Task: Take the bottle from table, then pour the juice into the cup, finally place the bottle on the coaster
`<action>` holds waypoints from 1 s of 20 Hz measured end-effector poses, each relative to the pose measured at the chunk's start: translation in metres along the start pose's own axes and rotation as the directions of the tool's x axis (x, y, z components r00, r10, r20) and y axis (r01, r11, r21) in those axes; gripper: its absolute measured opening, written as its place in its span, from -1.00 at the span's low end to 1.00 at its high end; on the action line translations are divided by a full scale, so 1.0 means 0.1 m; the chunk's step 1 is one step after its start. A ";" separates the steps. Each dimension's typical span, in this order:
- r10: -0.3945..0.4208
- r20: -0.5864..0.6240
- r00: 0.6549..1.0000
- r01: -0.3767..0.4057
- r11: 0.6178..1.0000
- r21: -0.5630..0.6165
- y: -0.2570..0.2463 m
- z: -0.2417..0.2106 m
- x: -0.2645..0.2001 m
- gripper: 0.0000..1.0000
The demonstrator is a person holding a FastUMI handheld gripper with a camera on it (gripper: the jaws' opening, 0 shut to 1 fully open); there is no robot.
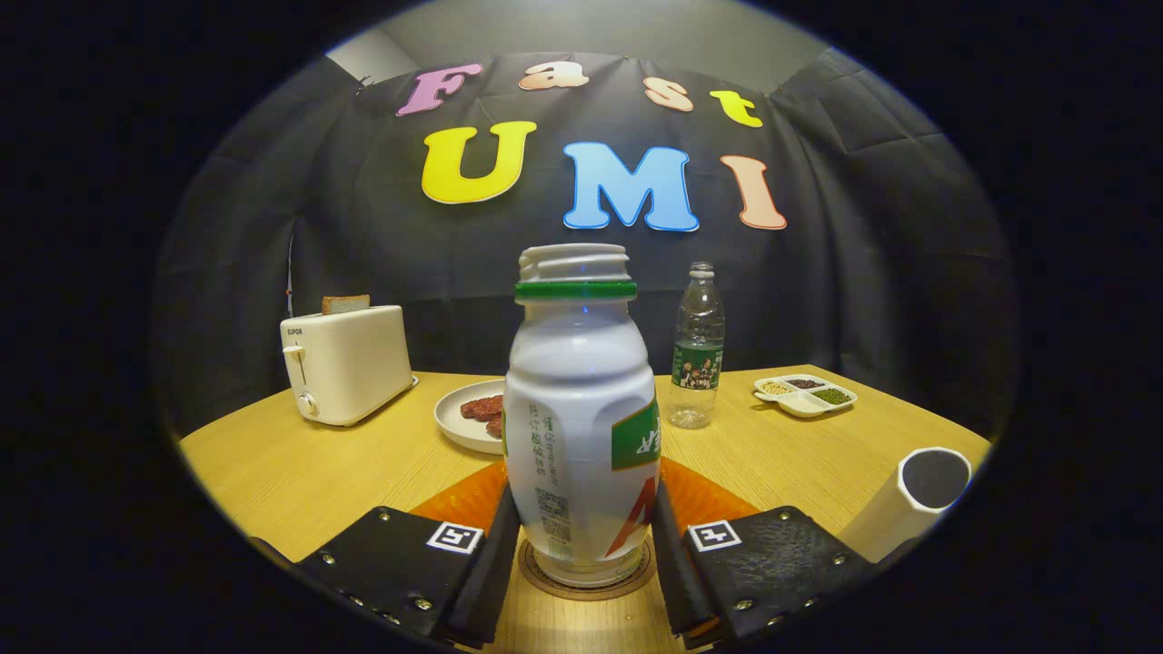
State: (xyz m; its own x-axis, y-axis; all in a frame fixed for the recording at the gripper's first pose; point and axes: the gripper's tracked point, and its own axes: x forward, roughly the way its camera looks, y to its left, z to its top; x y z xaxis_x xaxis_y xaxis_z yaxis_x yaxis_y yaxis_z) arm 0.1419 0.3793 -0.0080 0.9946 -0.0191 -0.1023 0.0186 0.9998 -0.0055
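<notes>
Bottle [580, 427] upright at centre frame on coaster [586, 579], gripper [584, 531] fingers flanking its base, contact unclear, cup [913, 501] lower right near table [273, 472] edge, plate [468, 418] just behind, bare wood at left.

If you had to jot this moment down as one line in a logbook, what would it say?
stage: bottle standing on coaster | gripper: fingers flank bottle, contact unclear | cup: beside right finger

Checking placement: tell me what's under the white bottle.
The white bottle, between the tool's fingers, stands on a round brown coaster. Only the coaster's rim shows; its middle is covered.
</notes>
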 end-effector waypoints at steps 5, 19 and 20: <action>-0.020 0.005 1.000 0.020 0.999 0.027 -0.07 -0.01 0.01 0.45; 0.049 0.032 0.998 -0.050 0.998 0.038 0.03 0.18 -0.26 0.95; 0.053 0.049 0.997 -0.056 0.997 0.047 0.03 0.26 -0.31 0.95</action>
State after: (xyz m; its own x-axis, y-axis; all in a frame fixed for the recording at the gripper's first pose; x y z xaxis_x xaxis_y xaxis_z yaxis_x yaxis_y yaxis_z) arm 0.1137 0.3834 0.0209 0.9980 0.0343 -0.0531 -0.0318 0.9984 0.0472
